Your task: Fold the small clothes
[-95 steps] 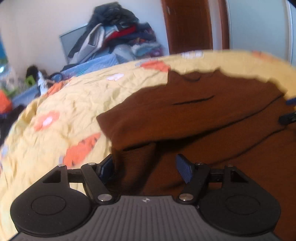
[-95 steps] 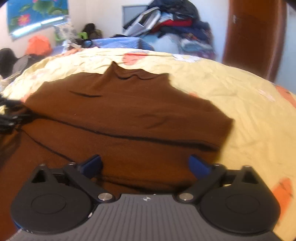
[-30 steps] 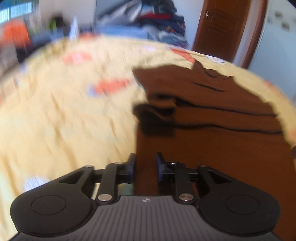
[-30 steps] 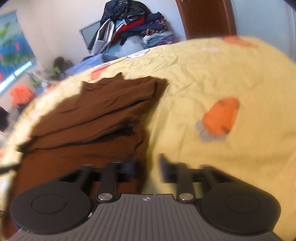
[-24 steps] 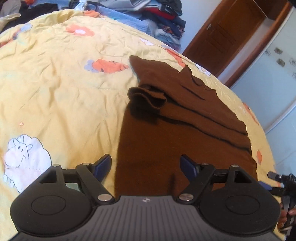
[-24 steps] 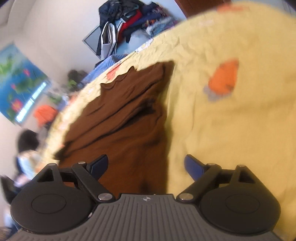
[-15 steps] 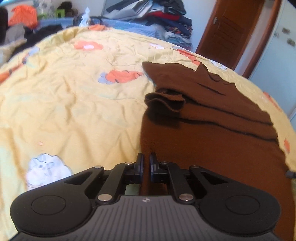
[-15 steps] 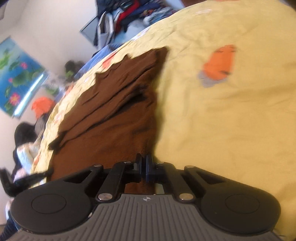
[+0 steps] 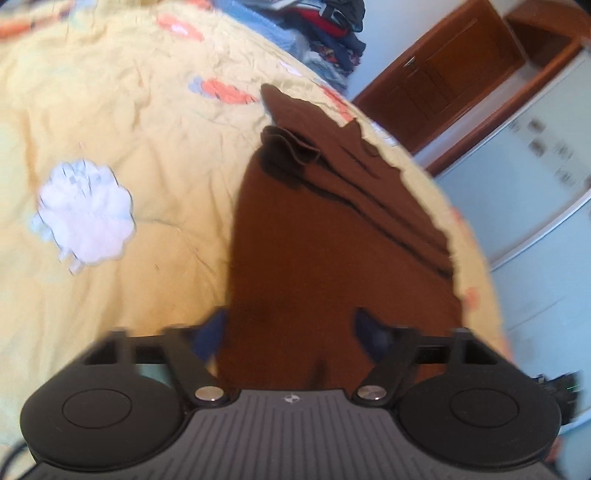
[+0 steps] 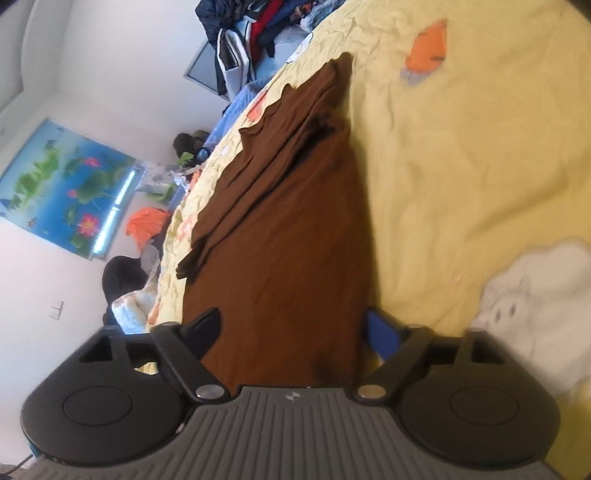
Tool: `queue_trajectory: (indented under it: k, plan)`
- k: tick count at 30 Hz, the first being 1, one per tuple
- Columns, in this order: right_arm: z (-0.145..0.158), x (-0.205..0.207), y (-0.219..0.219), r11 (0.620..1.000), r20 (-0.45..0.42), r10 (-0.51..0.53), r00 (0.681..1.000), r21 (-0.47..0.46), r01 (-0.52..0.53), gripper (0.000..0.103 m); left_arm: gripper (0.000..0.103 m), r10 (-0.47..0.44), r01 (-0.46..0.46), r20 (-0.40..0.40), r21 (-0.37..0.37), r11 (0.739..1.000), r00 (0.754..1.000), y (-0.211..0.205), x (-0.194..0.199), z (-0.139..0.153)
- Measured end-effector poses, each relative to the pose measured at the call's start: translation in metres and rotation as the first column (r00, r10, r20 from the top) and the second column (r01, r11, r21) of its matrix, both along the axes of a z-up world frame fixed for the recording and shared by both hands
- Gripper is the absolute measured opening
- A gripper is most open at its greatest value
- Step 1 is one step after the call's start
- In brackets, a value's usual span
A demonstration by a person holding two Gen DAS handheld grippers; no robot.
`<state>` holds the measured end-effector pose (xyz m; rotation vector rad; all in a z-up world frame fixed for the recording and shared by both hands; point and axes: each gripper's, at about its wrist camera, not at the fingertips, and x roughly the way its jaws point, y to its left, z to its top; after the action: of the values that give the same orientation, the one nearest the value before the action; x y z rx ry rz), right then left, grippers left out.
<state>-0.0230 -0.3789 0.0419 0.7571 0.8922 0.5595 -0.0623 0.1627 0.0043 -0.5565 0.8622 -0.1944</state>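
Observation:
A brown sweater [image 9: 332,229] lies flat on the yellow printed bedcover [image 9: 147,155], sleeves folded across its body and collar at the far end. My left gripper [image 9: 291,330] is at the sweater's near left corner. Its jaws are opening and the hem lies loose between them, with the cloth's left edge beside the left finger [image 9: 212,330]. In the right wrist view the same sweater [image 10: 288,221] runs away from my right gripper [image 10: 295,330], which sits at the near right corner. Its jaws are opening too, and the hem spans the gap without being pinched.
A heap of clothes [image 9: 328,22] is piled beyond the bed's far edge, also in the right wrist view as the heap [image 10: 251,26]. A wooden door [image 9: 443,74] and pale cabinet [image 9: 535,184] stand at the far right. A blue flower poster [image 10: 62,192] hangs on the left wall.
Half a second ago both grippers were shut at the sweater's near hem; now both have opened. Both views have rolled and slid sideways along the hem.

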Motion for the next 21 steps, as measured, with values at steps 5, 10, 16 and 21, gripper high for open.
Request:
queue_trajectory:
  k: [5,10,16,21]
  plan:
    - [-0.013,0.0,-0.009,0.999,-0.016,-0.024,1.0,-0.047,0.023,0.002,0.009,-0.005,0.006,-0.004,0.162,0.987,1.0,-0.005,0.003,0.001]
    - [-0.016,-0.011,-0.019,0.998,-0.032,-0.064,0.997,-0.013,0.064,0.006,0.017,-0.045,0.044,0.0,0.163,0.986,0.999,-0.007,-0.009,0.003]
    - [-0.009,-0.035,-0.012,0.992,-0.066,-0.01,0.998,0.127,0.019,0.07,0.089,-0.101,0.098,-0.026,-0.092,0.991,0.995,-0.003,-0.035,0.0]
    - [-0.011,-0.046,0.018,0.992,-0.104,0.08,0.991,0.109,-0.069,0.059,0.081,-0.119,0.116,-0.021,-0.116,0.986,0.993,-0.012,-0.05,-0.002]
